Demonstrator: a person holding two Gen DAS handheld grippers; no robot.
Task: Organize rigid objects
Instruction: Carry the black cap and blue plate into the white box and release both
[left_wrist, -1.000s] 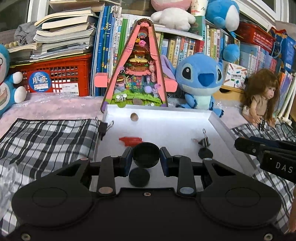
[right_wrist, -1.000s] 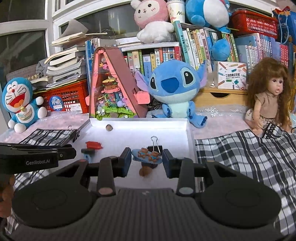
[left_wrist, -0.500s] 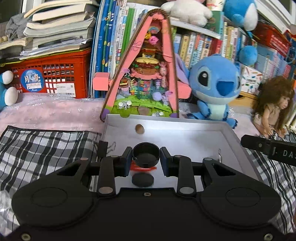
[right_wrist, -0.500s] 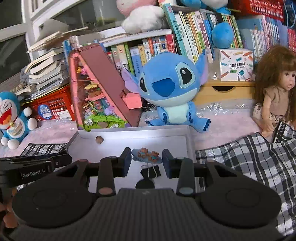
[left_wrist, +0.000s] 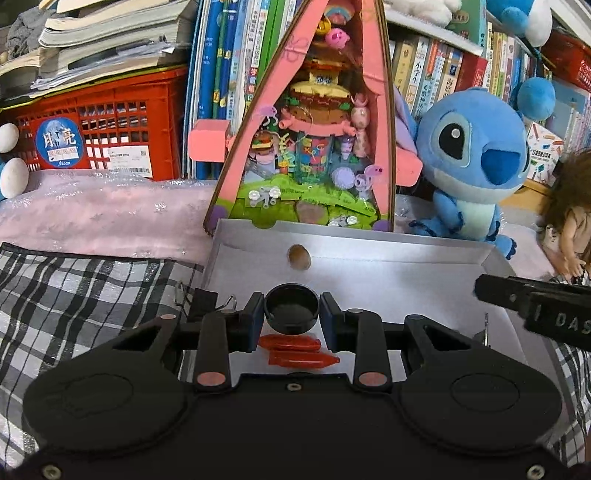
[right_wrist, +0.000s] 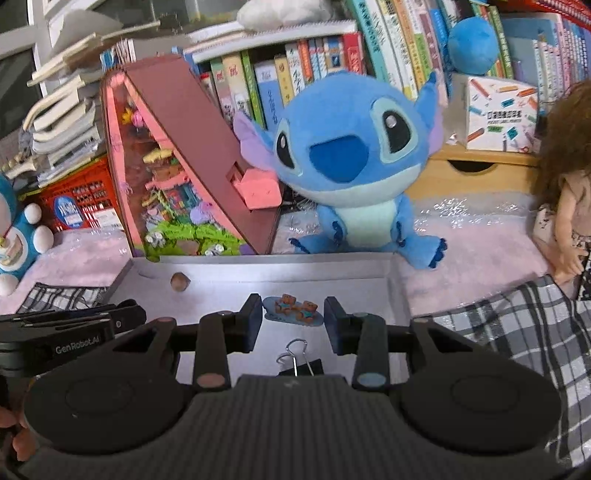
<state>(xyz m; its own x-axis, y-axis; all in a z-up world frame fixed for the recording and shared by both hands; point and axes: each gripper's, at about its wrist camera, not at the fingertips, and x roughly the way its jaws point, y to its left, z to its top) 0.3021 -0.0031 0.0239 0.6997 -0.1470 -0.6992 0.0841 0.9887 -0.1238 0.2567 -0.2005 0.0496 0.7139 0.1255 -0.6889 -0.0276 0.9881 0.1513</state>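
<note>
I am grasping a round black plastic cap (left_wrist: 291, 308) in my left tool (left_wrist: 291, 314) and a flat blue bear-print charm (right_wrist: 293, 310) in my right tool (right_wrist: 293, 317) over the white cardboard tray (left_wrist: 388, 273), where red pieces (left_wrist: 295, 350) and a black binder clip (right_wrist: 299, 363) are waiting unsorted.

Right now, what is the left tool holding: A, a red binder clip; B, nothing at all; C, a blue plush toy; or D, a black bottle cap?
D: in the left wrist view, the left tool is clamped on a round black bottle cap, held above the white tray.
</note>
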